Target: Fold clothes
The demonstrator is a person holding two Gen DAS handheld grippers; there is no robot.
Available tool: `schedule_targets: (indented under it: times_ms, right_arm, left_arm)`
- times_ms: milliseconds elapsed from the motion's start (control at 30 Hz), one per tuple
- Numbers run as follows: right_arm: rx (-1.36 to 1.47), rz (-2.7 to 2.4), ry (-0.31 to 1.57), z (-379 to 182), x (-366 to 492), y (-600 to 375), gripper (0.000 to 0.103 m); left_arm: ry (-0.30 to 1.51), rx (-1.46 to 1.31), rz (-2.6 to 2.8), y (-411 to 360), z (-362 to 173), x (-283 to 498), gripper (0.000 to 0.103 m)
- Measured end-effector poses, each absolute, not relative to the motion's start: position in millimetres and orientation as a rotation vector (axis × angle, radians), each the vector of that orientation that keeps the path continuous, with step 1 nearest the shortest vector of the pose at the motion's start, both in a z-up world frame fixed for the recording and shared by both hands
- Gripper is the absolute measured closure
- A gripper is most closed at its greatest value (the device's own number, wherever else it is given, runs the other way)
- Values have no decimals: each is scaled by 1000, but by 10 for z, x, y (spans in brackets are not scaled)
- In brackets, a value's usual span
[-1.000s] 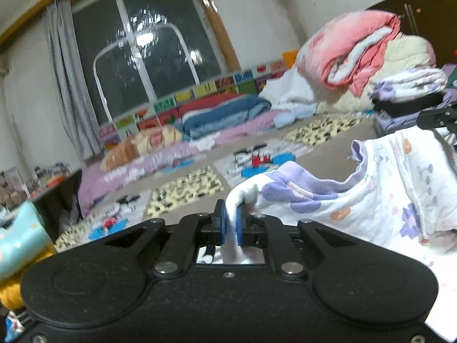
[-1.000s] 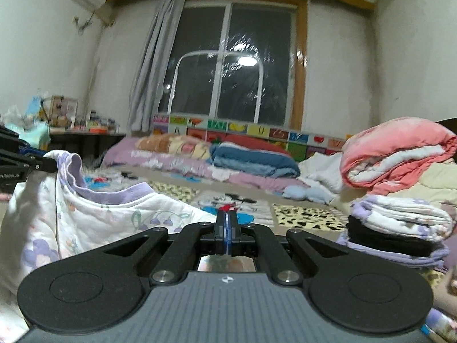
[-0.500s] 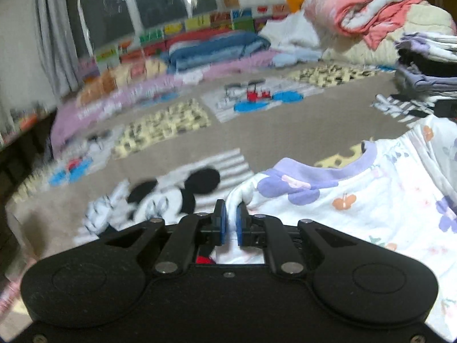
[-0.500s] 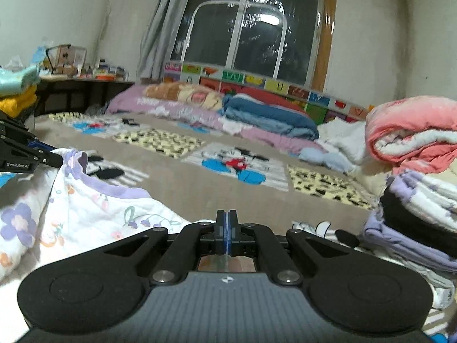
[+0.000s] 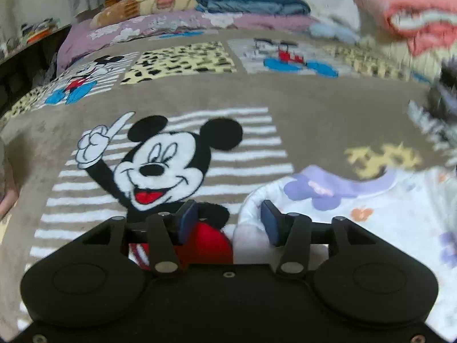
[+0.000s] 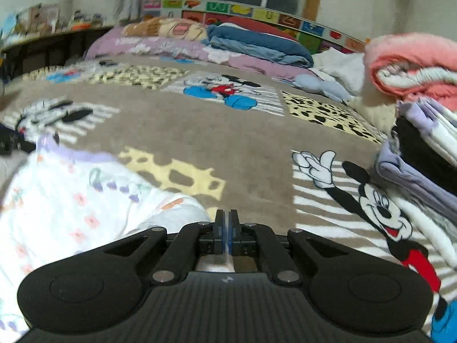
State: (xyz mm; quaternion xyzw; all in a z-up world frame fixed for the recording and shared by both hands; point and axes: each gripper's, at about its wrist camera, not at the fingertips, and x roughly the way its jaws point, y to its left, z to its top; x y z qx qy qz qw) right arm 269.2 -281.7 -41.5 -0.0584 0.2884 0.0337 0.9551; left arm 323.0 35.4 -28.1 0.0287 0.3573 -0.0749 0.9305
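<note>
A white floral garment with a purple collar (image 5: 371, 208) lies on the brown Mickey Mouse blanket (image 5: 285, 94). My left gripper (image 5: 228, 223) is open just above the blanket; the garment's left edge lies between its jaws, against the right pad (image 5: 270, 223). The garment also shows in the right wrist view (image 6: 71, 197), spread out at the left. My right gripper (image 6: 227, 228) is shut, with a thin sliver of white fabric pinched between its pads; the garment's right edge runs under it.
A stack of folded clothes (image 6: 422, 143) stands at the right, with a pink rolled quilt (image 6: 414, 65) above it. Blue and purple bedding (image 6: 251, 45) lies along the far wall. A dark shelf with clutter (image 6: 42, 43) is at the far left.
Both grippers have come down from mid-air to the blanket and laid the garment flat. My left gripper has opened and let go of the garment's corner. The right stays shut.
</note>
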Motion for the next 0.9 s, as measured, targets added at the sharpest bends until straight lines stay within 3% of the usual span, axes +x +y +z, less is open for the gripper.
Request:
schedule_targets:
  times_ms: [100, 367, 433, 667, 900]
  right_arm:
    - [-68, 51, 539, -225, 2518, -2933, 88]
    - [171, 74, 463, 62, 1736, -3146, 80]
    - [226, 103, 461, -7, 1481, -3105, 76]
    - [380, 175, 500, -377, 734, -2935, 76]
    - [572, 205, 540, -632, 510, -3035, 70]
  left_arm:
    - [693, -4, -133, 468, -140, 2967, 43]
    - [659, -235, -173, 625, -53, 1985, 33]
    - [667, -293, -195, 614, -105, 1691, 29]
    - [696, -389, -226, 495, -251, 843, 19]
    - [638, -523, -259, 545, -304, 388, 19]
